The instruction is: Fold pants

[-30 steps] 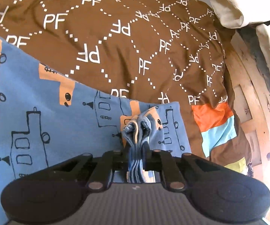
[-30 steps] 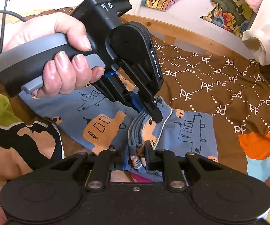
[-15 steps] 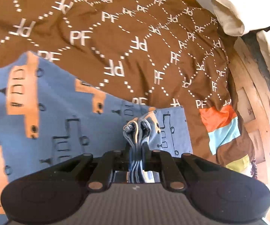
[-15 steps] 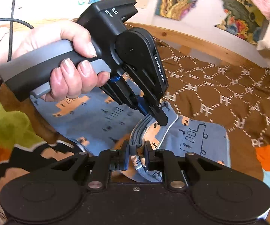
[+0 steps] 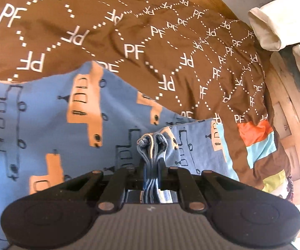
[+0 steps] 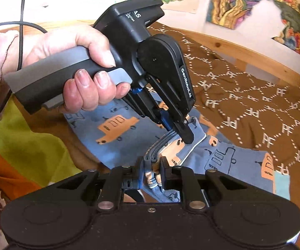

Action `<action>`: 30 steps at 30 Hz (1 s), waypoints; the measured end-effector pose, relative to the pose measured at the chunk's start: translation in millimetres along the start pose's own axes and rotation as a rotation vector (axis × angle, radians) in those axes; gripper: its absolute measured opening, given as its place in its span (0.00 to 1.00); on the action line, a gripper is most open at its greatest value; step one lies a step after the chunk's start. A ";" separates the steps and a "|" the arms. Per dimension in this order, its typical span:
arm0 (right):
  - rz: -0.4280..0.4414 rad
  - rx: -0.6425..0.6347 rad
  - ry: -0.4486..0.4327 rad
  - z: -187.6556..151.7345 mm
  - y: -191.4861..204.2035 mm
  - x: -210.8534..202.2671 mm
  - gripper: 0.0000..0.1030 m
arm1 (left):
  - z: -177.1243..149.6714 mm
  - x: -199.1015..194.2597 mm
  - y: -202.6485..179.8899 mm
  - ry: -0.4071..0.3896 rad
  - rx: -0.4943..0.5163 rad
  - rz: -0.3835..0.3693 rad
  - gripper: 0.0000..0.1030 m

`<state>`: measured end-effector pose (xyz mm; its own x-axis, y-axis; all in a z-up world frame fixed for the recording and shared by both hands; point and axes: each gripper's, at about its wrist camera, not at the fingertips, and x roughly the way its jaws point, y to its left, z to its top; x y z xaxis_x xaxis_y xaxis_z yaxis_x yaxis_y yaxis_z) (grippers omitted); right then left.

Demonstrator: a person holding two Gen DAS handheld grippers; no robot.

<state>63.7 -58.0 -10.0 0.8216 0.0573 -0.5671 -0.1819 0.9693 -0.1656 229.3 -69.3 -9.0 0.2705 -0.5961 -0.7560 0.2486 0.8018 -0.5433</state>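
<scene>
The pants (image 5: 46, 129) are blue with orange trucks and lie partly lifted over a brown bedspread (image 5: 129, 31). My left gripper (image 5: 152, 162) is shut on a bunched edge of several fabric layers. My right gripper (image 6: 152, 166) is shut on the same bunched edge of the pants (image 6: 233, 162), close beside the left one. The left gripper (image 6: 186, 137) also shows in the right wrist view, held by a hand, its tips pinching the cloth just beyond my right fingertips.
A wooden bed frame (image 5: 291, 108) runs along the right. Cream pillows (image 5: 274, 18) lie past the bed's far corner. Colourful patchwork bedding (image 6: 21, 145) lies left in the right wrist view. Posters (image 6: 243, 2) hang on the wall behind.
Both grippers have lifted and carried the pinched edge across the bed. More blue fabric now spreads on the left of the left wrist view, and the wall posters fill more of the right wrist view.
</scene>
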 end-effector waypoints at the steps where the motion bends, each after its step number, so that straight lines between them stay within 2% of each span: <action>1: 0.007 -0.002 -0.001 1.2 1.5 1.2 0.16 | -0.2 -2.3 2.7 -0.001 0.000 0.001 0.10; 16: 0.077 -0.041 0.021 11.2 20.7 20.9 0.16 | -8.3 -13.4 37.8 -0.027 -0.062 -0.008 0.10; 19: 0.085 -0.040 0.041 9.3 22.6 26.8 0.19 | -10.9 -11.4 44.2 -0.027 -0.082 -0.007 0.14; 21: 0.095 -0.034 0.049 7.6 23.6 28.1 0.32 | -12.3 -13.3 44.8 -0.036 -0.085 0.011 0.18; 22: 0.098 -0.038 0.047 7.0 24.3 26.6 0.35 | -12.5 -15.3 43.5 -0.045 -0.077 0.021 0.24; 24: 0.086 -0.061 0.032 5.6 23.3 19.0 0.54 | -12.2 -21.2 39.3 -0.068 -0.050 0.053 0.35; 25: 0.072 -0.067 0.022 4.5 20.0 13.9 0.58 | -12.1 -24.9 36.2 -0.089 -0.031 0.073 0.45; 26: 0.048 -0.062 0.016 3.4 13.9 9.2 0.63 | -11.9 -28.1 33.5 -0.112 -0.016 0.093 0.53; 28: -0.038 -0.034 0.009 0.3 -1.5 0.2 0.70 | -12.6 -33.7 28.1 -0.164 0.009 0.136 0.59; 30: -0.162 -0.028 0.004 -2.2 -19.0 -4.3 0.84 | -14.2 -33.8 22.9 -0.204 0.031 0.170 0.61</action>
<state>62.4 -77.2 -6.2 0.8392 -0.1006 -0.5344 -0.0618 0.9587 -0.2775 212.7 -30.1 -1.1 0.4923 -0.4516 -0.7441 0.2110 0.8913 -0.4013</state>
